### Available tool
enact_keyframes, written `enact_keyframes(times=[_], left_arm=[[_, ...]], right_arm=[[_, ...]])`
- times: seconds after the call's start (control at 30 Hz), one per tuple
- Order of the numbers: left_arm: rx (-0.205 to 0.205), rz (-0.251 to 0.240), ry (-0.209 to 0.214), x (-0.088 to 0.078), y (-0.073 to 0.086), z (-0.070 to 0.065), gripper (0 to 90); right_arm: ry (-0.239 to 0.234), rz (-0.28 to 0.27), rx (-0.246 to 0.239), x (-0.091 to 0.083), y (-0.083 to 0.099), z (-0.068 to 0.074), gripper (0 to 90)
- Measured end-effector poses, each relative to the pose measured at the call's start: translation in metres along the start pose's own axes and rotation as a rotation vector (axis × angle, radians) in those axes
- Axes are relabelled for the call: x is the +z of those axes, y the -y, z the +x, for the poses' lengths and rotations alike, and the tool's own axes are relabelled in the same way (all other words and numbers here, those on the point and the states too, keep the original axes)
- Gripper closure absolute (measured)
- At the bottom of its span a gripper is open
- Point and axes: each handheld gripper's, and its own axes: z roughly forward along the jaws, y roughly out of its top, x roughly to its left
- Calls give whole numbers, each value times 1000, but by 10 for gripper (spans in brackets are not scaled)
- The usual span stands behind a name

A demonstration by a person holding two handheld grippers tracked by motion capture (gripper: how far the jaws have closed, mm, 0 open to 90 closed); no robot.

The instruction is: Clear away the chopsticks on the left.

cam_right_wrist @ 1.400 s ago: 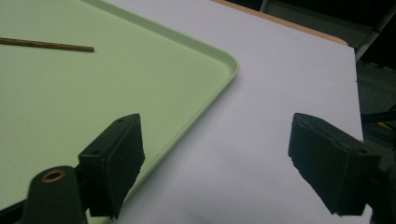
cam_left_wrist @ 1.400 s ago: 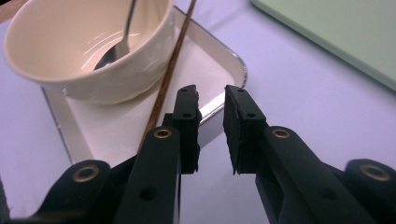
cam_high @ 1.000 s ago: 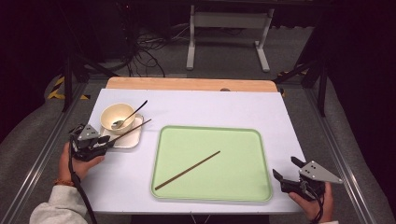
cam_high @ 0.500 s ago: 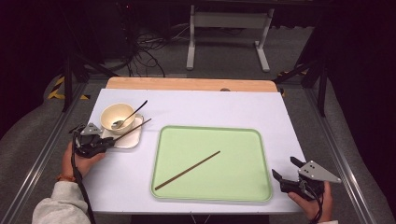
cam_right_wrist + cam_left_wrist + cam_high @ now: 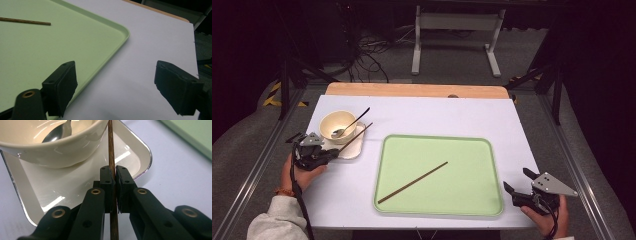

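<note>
Chopstick [image 5: 111,157] clamped between jaws, spoon [image 5: 58,133] in bowl [image 5: 52,152]

- No legible text, label, brand, number or sign appears in the high view, the left gripper view or the right gripper view.
- Table [image 5: 437,115]: white surface, unmarked.
- Green tray [image 5: 472,150]: plain, no print visible.
- Bowl [image 5: 329,122] and small white dish [image 5: 75,187]: plain, no lettering visible.
</note>
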Motion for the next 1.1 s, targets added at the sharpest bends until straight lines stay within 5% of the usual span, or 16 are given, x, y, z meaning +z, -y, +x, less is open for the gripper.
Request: enact_keyframes(times=[0.43, 1.1], left_arm=[[25, -60, 45, -12, -15, -29, 852], [172, -110, 103, -2, -42, -92, 852]], right_arm=[[4, -4, 4, -1, 0, 0, 185], [4, -5, -3, -2, -1, 0, 185]])
